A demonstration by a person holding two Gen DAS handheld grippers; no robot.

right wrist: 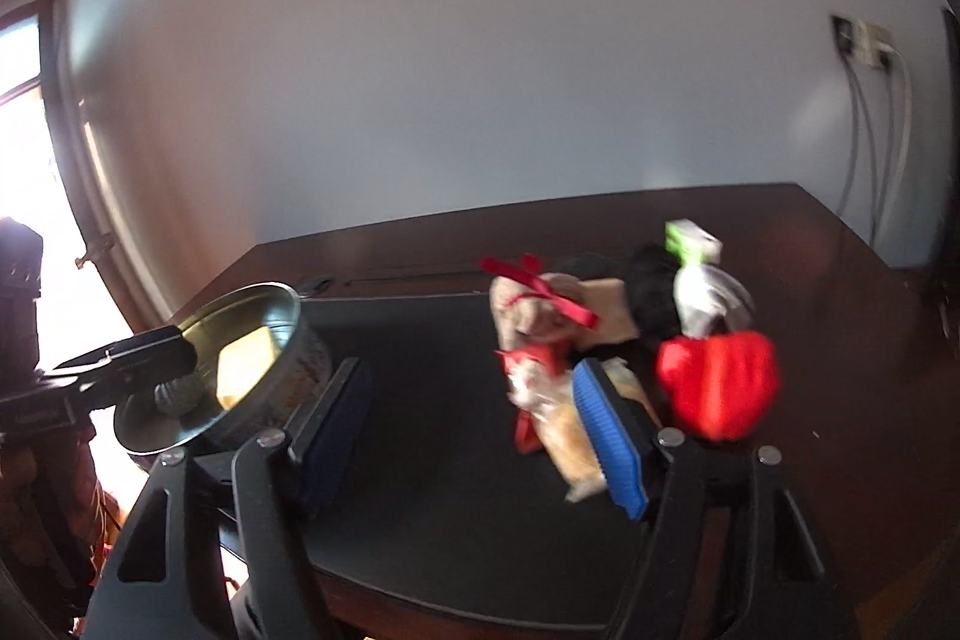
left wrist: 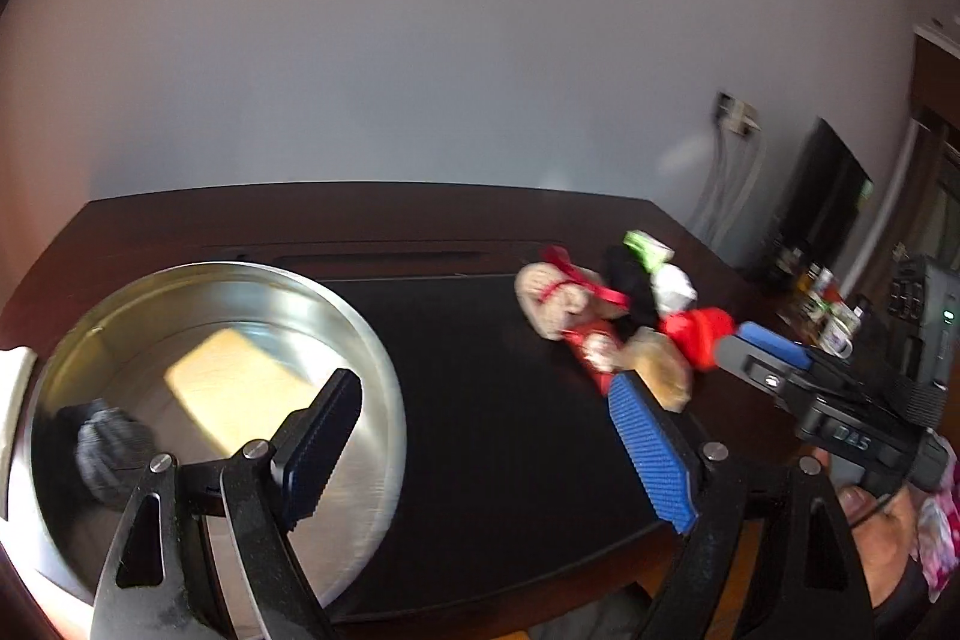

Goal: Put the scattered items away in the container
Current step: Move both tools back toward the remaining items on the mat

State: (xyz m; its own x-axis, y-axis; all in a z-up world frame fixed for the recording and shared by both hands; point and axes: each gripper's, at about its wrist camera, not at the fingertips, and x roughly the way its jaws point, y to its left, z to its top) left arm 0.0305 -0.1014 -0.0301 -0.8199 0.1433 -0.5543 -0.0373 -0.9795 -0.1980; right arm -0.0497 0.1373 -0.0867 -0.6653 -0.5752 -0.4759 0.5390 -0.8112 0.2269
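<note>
A round metal tin (left wrist: 366,340) stands at the left on a black mat (left wrist: 480,400). It holds a yellow block (left wrist: 240,388) and a grey crumpled item (left wrist: 108,448). My left gripper (left wrist: 486,451) is open with nothing between its fingers, the left finger over the tin's rim. A pile lies right of centre: a beige pouch with a red ribbon (right wrist: 540,310), a red snack packet (right wrist: 528,376), a tan packet (right wrist: 570,436), a red cloth (right wrist: 717,382), a black item (right wrist: 654,292) and a white and green item (right wrist: 702,292). My right gripper (right wrist: 474,433) is open, its right finger beside the tan packet.
The mat lies on a dark wooden table (right wrist: 840,280) set against a pale wall. A person's hand (left wrist: 882,532) holds the right gripper at the table's right edge. Jars and a dark screen (left wrist: 822,190) stand beyond that edge. A bright window (right wrist: 24,160) is at the left.
</note>
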